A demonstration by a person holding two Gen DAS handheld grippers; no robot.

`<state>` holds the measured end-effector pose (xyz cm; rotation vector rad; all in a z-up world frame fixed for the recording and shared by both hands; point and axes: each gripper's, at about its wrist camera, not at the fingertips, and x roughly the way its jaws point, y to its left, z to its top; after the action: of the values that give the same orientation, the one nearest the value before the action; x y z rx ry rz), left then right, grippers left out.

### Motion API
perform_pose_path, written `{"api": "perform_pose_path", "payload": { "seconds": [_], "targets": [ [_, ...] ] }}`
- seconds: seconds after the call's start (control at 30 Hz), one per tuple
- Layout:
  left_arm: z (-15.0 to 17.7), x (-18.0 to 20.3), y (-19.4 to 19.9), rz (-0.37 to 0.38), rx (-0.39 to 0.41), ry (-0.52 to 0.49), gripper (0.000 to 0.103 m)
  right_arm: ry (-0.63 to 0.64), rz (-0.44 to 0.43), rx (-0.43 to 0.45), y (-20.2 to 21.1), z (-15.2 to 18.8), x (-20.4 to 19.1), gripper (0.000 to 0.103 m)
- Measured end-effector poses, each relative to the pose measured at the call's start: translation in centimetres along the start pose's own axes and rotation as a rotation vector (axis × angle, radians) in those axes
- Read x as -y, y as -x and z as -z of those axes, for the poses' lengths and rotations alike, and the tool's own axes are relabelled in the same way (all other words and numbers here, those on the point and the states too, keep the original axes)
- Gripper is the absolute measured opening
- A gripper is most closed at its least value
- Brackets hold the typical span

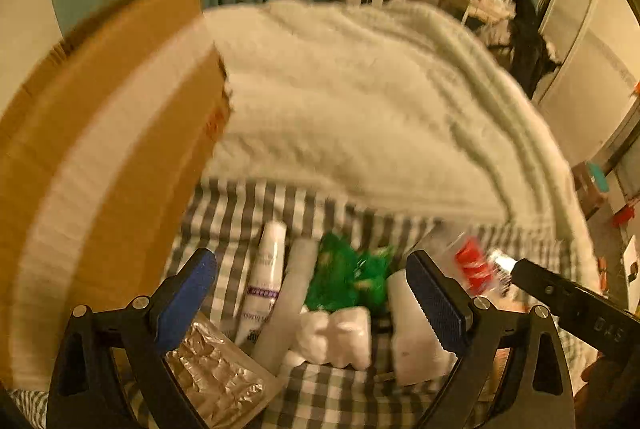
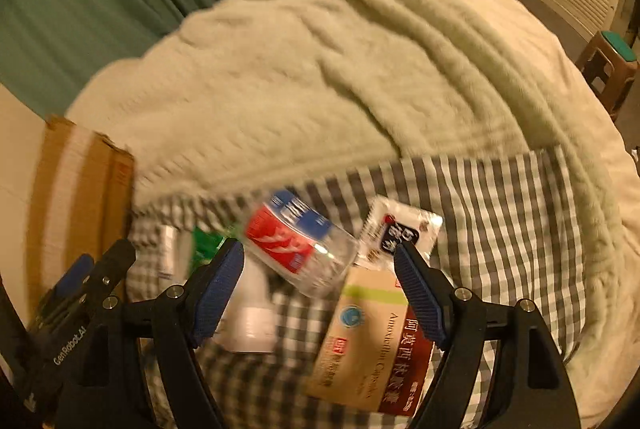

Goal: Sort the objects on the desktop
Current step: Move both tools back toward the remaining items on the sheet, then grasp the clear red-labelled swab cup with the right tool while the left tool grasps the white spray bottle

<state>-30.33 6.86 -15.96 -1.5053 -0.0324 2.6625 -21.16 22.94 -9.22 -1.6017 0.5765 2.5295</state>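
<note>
Small items lie on a grey checked cloth (image 1: 248,205). In the left wrist view my left gripper (image 1: 312,293) is open above a white tube (image 1: 266,277), a green wrapper (image 1: 348,277), a white wad (image 1: 340,337), a white bottle (image 1: 416,341) and a silver blister pack (image 1: 216,377). In the right wrist view my right gripper (image 2: 320,281) is open above a clear plastic bottle with a red and blue label (image 2: 300,241), a beige medicine box (image 2: 372,341), a white sachet (image 2: 400,229) and a white bottle (image 2: 252,313). Neither gripper holds anything.
A brown cardboard box (image 1: 100,169) stands at the left, also in the right wrist view (image 2: 80,197). A cream blanket (image 1: 360,97) lies heaped behind the cloth. The right gripper's body (image 1: 576,301) shows at the right of the left wrist view.
</note>
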Motion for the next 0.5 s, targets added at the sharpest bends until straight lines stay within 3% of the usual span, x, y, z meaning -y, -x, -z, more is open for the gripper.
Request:
{"api": "perform_pose_path", "payload": {
  "seconds": [0.13, 0.33, 0.5],
  "targets": [
    [0.5, -2.9, -2.8, -0.071, -0.101, 0.076, 0.098, 0.011, -0.026, -0.051, -2.2, 0.2, -0.9, 0.077],
    [1.2, -3.4, -3.7, -0.038, -0.138, 0.089, 0.092, 0.045, -0.099, -0.043, -4.5, -0.1, -2.9, 0.081],
    [0.7, -4.4, -4.8, 0.001, -0.154, 0.122, 0.083, 0.073, -0.006, -0.014, -6.0, -0.5, -4.1, 0.088]
  ]
}}
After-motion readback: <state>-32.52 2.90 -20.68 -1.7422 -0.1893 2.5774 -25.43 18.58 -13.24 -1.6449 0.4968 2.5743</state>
